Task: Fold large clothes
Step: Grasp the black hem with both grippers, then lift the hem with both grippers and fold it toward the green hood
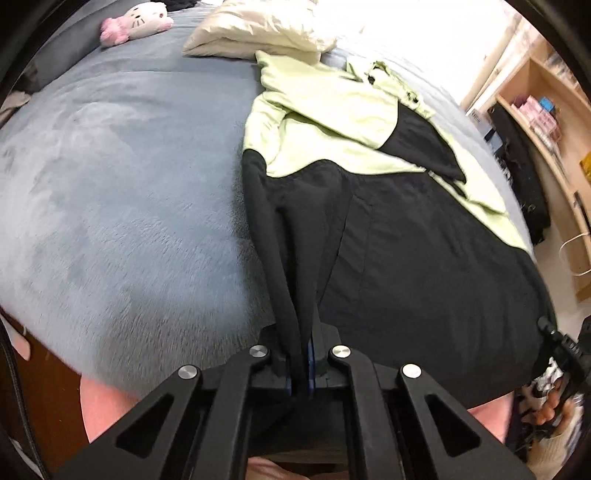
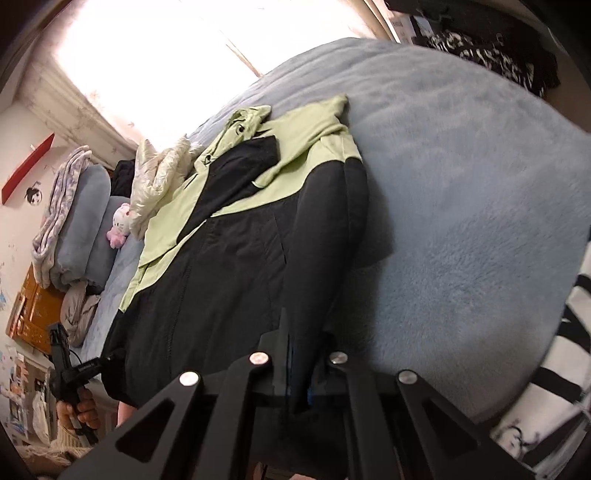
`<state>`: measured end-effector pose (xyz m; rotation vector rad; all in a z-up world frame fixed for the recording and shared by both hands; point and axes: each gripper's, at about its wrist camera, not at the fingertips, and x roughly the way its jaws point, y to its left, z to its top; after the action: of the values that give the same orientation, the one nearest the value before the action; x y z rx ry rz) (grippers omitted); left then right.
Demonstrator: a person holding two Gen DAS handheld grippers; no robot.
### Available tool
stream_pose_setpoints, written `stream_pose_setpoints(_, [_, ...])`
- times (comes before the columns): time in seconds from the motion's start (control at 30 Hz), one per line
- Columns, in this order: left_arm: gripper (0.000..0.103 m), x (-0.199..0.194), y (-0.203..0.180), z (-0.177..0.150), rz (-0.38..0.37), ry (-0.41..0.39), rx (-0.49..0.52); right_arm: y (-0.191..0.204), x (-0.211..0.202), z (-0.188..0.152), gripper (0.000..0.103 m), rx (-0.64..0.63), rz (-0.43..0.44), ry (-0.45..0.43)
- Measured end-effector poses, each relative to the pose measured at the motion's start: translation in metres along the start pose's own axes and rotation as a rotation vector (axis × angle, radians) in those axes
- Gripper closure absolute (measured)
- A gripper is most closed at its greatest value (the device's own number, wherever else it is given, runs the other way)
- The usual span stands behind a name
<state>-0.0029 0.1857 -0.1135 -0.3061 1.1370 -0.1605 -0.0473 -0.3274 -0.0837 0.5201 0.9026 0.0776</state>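
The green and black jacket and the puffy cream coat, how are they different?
The jacket is light green on top and black below; the cream coat is one shiny colour. The jacket lies spread out flat, with both tongs pinching its black bottom edge; the cream coat sits bunched up beyond it, untouched. Both rest on the blue blanket.

We are in a home bedroom: a bed under a blue plush blanket [image 1: 122, 206], a pink-and-white plush cat [image 1: 135, 20] near its head edge, stacked pillows [image 2: 88, 236], and wooden shelves [image 1: 546, 110] beside it.
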Motion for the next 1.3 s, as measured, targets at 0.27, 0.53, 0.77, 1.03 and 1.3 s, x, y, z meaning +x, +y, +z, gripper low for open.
stream_pose_setpoints(0.27, [0.1,-0.059,-0.005,-0.017,-0.063,-0.014,0.047,0.014,-0.046,-0.009,0.1,-0.056,-0.02,0.011])
stream_pose_setpoints(0.53, [0.1,-0.065,0.006,-0.001,-0.189,0.015,-0.062,0.016,-0.058,-0.007,0.1,-0.018,0.048,0.023])
stream_pose_setpoints(0.77, [0.1,-0.069,0.011,0.08,-0.269,-0.084,-0.172,0.016,-0.052,0.06,0.1,0.147,0.19,-0.04])
stream_pose_setpoints(1.03, [0.098,-0.017,0.007,0.218,-0.256,-0.089,-0.289,0.019,-0.001,0.188,0.096,0.293,0.216,-0.098])
stream_pose_setpoints(1.3, [0.048,0.067,0.046,0.302,-0.3,-0.125,-0.606,-0.015,0.107,0.275,0.035,0.514,0.155,-0.038])
